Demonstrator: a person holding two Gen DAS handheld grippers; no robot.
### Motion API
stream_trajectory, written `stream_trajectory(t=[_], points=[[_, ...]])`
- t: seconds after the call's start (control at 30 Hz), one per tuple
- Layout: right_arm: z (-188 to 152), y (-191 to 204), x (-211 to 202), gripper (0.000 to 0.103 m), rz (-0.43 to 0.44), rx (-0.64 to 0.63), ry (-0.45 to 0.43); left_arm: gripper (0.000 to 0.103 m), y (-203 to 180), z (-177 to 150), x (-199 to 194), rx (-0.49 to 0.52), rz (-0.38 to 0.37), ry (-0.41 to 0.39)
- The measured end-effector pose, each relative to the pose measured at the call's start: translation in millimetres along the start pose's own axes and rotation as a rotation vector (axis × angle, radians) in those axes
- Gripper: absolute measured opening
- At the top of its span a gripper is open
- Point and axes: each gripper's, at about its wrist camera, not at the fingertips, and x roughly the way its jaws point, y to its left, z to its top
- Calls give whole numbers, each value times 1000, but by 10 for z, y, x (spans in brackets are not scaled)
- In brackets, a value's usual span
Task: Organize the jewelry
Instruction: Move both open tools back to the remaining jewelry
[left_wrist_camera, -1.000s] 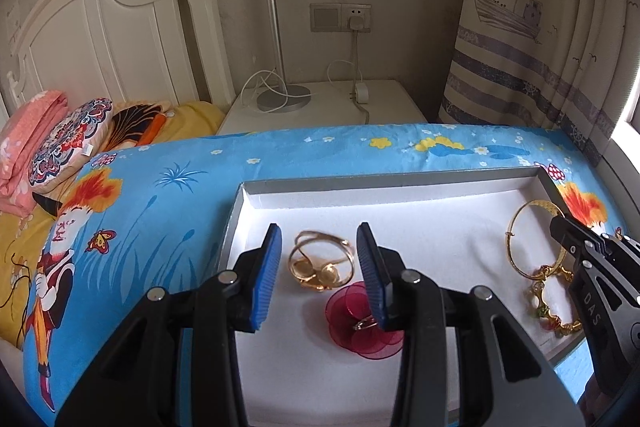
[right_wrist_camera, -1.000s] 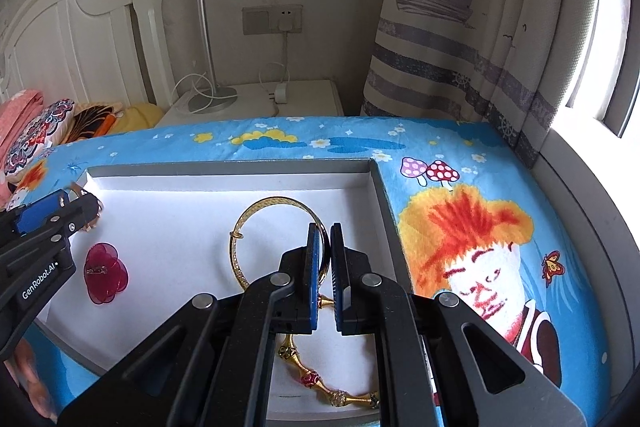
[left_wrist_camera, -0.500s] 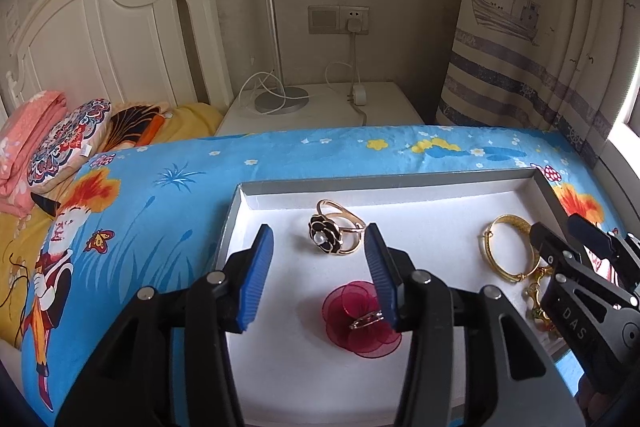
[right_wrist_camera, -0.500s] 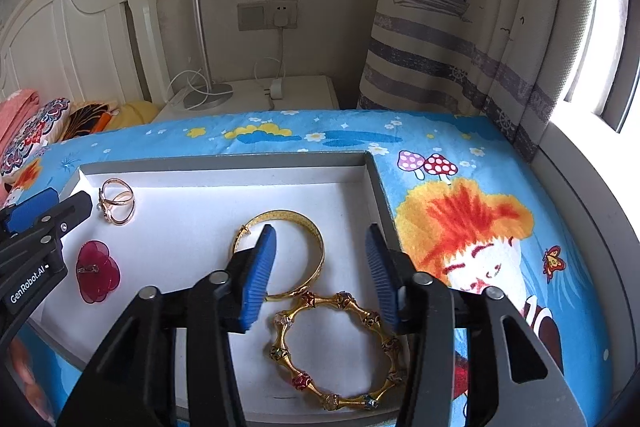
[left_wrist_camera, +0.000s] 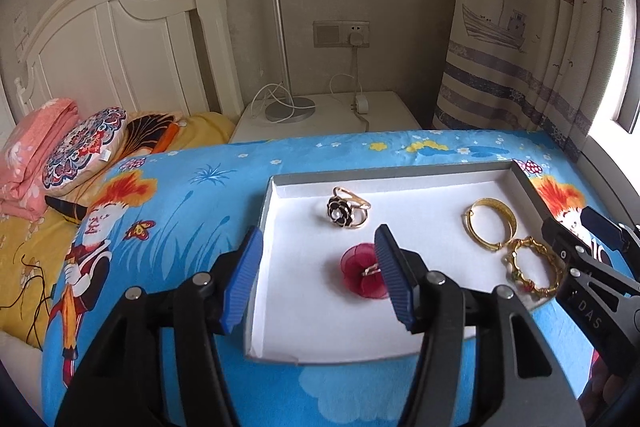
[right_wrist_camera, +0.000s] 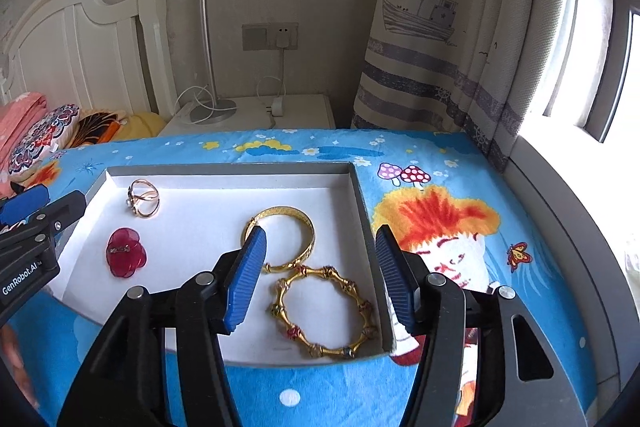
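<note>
A shallow grey tray (left_wrist_camera: 276, 183) (right_wrist_camera: 362, 195) with a white floor lies on the blue bedspread. In it are a gold ring with a black flower (left_wrist_camera: 347, 212) (right_wrist_camera: 143, 197) at the far left, a red flower brooch (left_wrist_camera: 362, 271) (right_wrist_camera: 125, 257), a plain gold bangle (left_wrist_camera: 491, 223) (right_wrist_camera: 296, 227) and a gold beaded bracelet (left_wrist_camera: 534, 269) (right_wrist_camera: 324, 311) at the right. My left gripper (left_wrist_camera: 318, 279) is open and empty above the tray's near left side. My right gripper (right_wrist_camera: 320, 275) is open and empty above the bracelets.
A white nightstand (left_wrist_camera: 332, 115) with a lamp base and charger cable stands behind the bed. The white headboard (left_wrist_camera: 120, 51) and pillows (left_wrist_camera: 80, 143) are at the left. A patterned curtain (right_wrist_camera: 460, 47) and window ledge are at the right.
Both grippers have drawn back and up from the tray. The right gripper, shut a second ago, has opened wide. The left gripper has opened wider, and the ring now shows its black flower.
</note>
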Motion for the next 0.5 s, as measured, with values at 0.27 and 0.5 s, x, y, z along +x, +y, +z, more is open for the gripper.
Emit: stream_trajectory(t=[0.27, 0.5], points=[[-448, -142, -366, 55, 6, 15, 37, 56, 127, -480, -422, -24, -9, 35], [-817, -228, -666, 55, 18, 13, 65, 56, 99, -953, -772, -21, -42, 67]])
